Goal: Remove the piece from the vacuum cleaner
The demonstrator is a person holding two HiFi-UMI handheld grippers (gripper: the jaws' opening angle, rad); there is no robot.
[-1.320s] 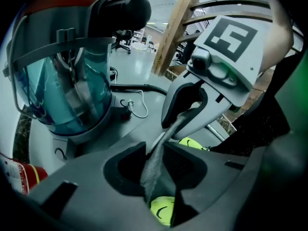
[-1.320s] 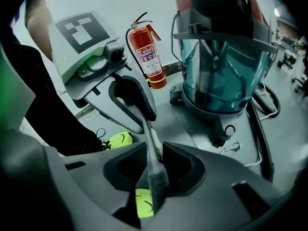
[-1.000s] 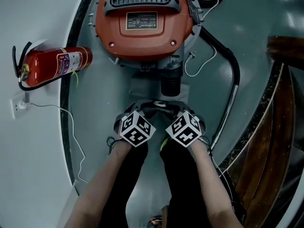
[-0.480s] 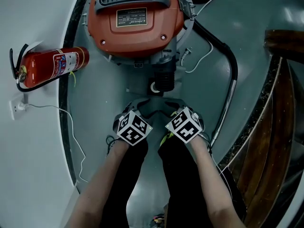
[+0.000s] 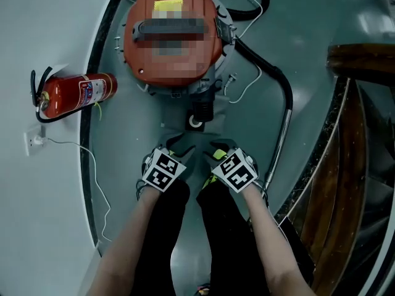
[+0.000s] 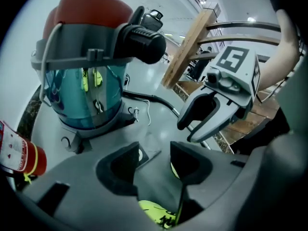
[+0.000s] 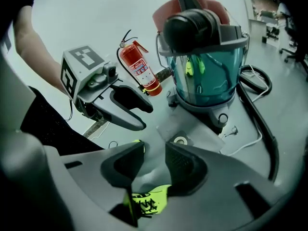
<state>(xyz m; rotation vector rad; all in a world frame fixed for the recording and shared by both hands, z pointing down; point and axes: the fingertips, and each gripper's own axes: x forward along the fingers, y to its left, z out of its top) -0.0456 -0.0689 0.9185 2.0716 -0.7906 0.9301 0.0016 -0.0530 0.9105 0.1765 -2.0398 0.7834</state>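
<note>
Left gripper (image 5: pixel 178 148), right gripper (image 5: pixel 217 147) withdrew; jaws apart, downward-tilted.

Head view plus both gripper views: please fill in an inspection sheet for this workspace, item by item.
Surface: smooth grey floor crossed by a dark curved strip.
Job's things: vacuum cleaner upright, with a red lid and a clear blue-green drum; a black stub projects near its top.
Clutter: red fire extinguisher lying on its side, left of the vacuum.
Grippers: left gripper and right gripper side by side, short of the vacuum; both pairs of jaws have just been opening and hold nothing.
Cables: black hose curving along the vacuum's right; white cord beside it; thin cable from a socket.
Surroundings: wooden railing at right.
</note>
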